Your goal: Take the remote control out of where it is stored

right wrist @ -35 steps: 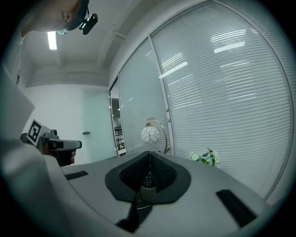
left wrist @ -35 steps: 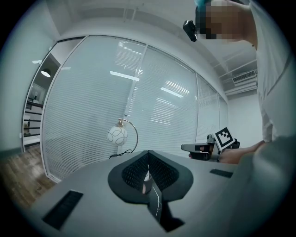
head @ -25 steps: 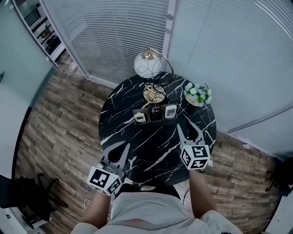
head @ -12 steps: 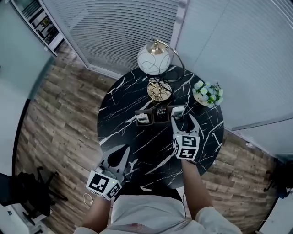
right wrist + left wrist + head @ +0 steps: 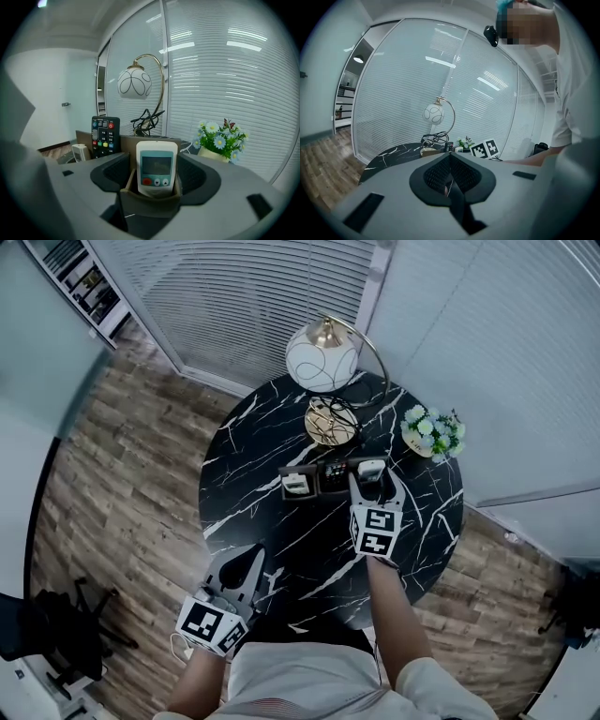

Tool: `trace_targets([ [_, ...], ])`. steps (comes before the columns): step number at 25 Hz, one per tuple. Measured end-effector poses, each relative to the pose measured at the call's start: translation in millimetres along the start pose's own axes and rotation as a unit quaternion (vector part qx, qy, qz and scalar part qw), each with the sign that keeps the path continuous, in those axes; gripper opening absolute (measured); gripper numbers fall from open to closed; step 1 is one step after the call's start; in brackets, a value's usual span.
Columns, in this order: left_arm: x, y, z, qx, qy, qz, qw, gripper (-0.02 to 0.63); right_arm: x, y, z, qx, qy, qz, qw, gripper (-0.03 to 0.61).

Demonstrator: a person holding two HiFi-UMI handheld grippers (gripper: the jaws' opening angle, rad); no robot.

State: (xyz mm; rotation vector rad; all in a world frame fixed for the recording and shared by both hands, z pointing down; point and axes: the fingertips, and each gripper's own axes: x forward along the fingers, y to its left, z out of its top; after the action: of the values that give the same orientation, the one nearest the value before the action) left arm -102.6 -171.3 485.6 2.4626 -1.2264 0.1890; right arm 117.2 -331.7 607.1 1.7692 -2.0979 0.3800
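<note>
Black round marble-look table [image 5: 253, 474] with white veins stands on a wood-plank floor [image 5: 122, 484], with blind-covered glass walls [image 5: 234, 306] behind it.

At the left, near the table's front edge, the left gripper [image 5: 246, 559] hangs with its jaws brought together tip to tip and nothing between them. It is well apart from the storage.

Toward the table's far side sits a dark three-compartment holder [image 5: 319, 493]. A small white remote [image 5: 295, 484] is in its left compartment and a black remote with coloured buttons [image 5: 335, 472] in the middle one. The white remote control with a grey screen [image 5: 372, 468] stands upright in the right compartment.

The right gripper [image 5: 373, 486] has just been opening its jaws. They stand wide on either side of that white remote control and its compartment, without pressing on it. I judge the reach done; closing on the remote and lifting it out are left.

Further right stands a small pot of white and blue flowers [image 5: 431, 432].

No brand or wording can be read. The button marks are too small, the screen shows nothing legible, and the gripper cubes [image 5: 375, 531] carry only black-and-white square markers.
</note>
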Motion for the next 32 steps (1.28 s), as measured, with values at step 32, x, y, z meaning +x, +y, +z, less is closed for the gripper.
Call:
trace_targets([
  [32,0.6,-43.5,21.8,0.019,-0.029,-0.044,0.9985,0.011,-128.0,-35.4,91.0,0.026,-0.107,0.028,0.993,0.267],
])
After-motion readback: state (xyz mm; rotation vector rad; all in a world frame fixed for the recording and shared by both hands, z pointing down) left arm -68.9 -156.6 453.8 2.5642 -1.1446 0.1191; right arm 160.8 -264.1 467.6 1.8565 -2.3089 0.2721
